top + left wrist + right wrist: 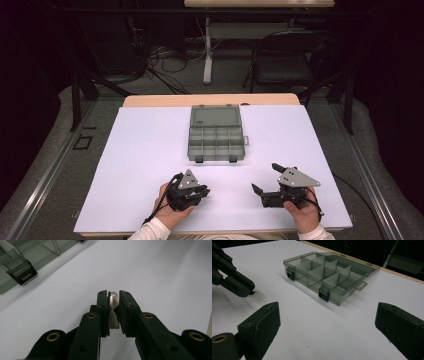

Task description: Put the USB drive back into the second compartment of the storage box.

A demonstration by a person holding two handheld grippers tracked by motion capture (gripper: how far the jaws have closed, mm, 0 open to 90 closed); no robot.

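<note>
My left hand-held gripper [113, 312] is clamped on a small metal clip [113, 305] near the desk's [150, 150] front edge; the right hand-held gripper [327, 330] gapes, and the clip could slip before reaching the organizer box [216, 132]

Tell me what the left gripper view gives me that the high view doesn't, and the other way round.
Left gripper view alone: a small silver metal piece pinched between the left gripper's jaws. High view alone: the right gripper with jaws wide apart, both hands, and the whole open compartment box lying ahead of the grippers. Shared: the white table surface, the left gripper, and the box, of which the left gripper view catches a corner with one black latch.
</note>
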